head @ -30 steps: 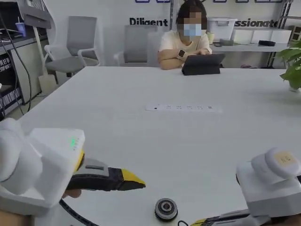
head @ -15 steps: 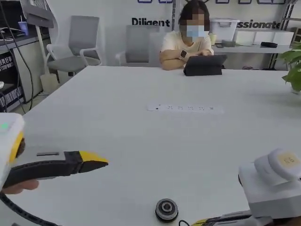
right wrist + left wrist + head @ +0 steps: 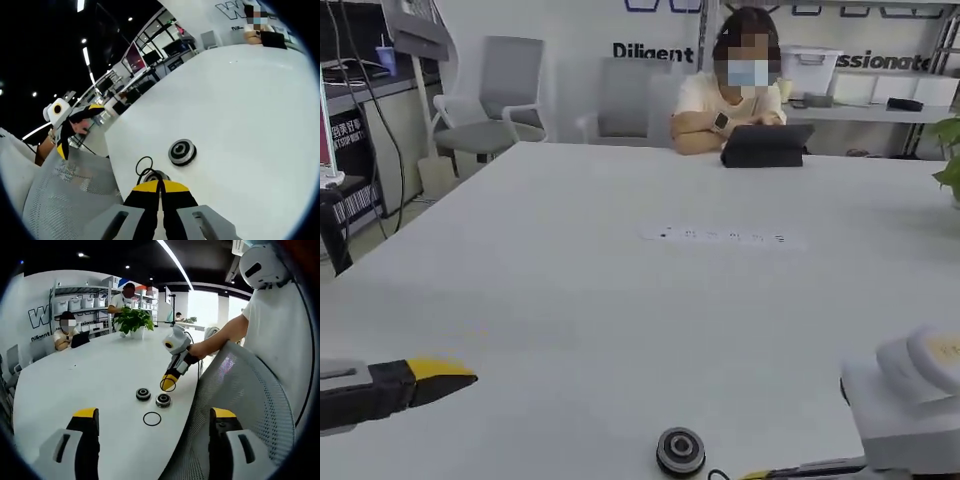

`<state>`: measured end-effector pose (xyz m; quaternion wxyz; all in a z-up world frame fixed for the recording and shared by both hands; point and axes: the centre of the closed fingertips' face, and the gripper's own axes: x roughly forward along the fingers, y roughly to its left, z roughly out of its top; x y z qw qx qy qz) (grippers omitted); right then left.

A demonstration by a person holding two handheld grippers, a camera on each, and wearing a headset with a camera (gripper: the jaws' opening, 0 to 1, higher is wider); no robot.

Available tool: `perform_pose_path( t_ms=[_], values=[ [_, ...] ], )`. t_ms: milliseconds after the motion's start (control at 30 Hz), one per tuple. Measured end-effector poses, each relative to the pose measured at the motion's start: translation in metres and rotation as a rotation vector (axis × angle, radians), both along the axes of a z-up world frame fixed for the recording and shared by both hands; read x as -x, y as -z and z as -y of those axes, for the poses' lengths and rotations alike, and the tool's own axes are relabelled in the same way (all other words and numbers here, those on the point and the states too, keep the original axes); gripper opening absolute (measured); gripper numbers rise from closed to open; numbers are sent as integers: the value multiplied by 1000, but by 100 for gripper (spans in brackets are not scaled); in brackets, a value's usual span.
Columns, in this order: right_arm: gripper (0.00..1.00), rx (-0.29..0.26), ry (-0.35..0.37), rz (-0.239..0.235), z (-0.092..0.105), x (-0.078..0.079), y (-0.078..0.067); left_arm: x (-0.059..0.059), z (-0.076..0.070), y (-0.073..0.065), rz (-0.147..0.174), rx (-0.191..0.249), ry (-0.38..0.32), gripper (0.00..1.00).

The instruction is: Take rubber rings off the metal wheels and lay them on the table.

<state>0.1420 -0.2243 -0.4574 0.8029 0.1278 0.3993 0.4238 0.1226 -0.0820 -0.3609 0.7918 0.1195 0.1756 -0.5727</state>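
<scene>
- Left gripper [image 3: 154, 413]: black jaws with yellow tips, spread wide with nothing between them. Held off the table's near edge, beside a grey mesh chair back [image 3: 240, 400].
- Right gripper [image 3: 160, 189]: yellow tips pressed together, pinching a thin black rubber ring [image 3: 144, 158]. The loop stands out beyond the tips.
- Round silver metal wheels, two. The first wheel [image 3: 181, 152] lies flat on the white table [image 3: 620, 300] near its near edge. The second wheel [image 3: 158, 176] is just beyond the right gripper's tips, beside the first.
- Loose black rubber ring [image 3: 144, 418]: flat on the table, near both wheels and touching neither.
- White power strip [image 3: 725, 237]: mid-table.
- Seated person [image 3: 725, 105] behind a dark tablet [image 3: 767, 145]: far end.
</scene>
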Motion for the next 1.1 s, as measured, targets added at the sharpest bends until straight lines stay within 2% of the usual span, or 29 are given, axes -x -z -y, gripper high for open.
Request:
perform_pose_path(
  t_ms=[100,267,367,567,700,900,933,1100],
  values=[
    [0,1,1,0,0,0,0,-1,-5,0,-14,22,-27,90],
    [0,0,6,4,2,-1,-2,-1,-8,6,-36,19,-49,94],
    [0,-40,30,7,2,-6,-11,1,-7,8,-49,32,-54,97],
    [0,-61,64,55,8,-17,-28,6,-1,14,-74,22,-40,99],
    [0,-73,66,82,8,-19,-42,7,1,15,-79,21,-29,99],
    [0,-29,13,158,0,-22,-63,8,3,14,-80,25,-24,99],
    [0,-19,-9,182,-3,-22,-68,8,3,14,-80,26,-24,99],
    [0,-27,-52,226,-19,-23,-89,9,3,13,-79,32,-26,99]
  ],
)
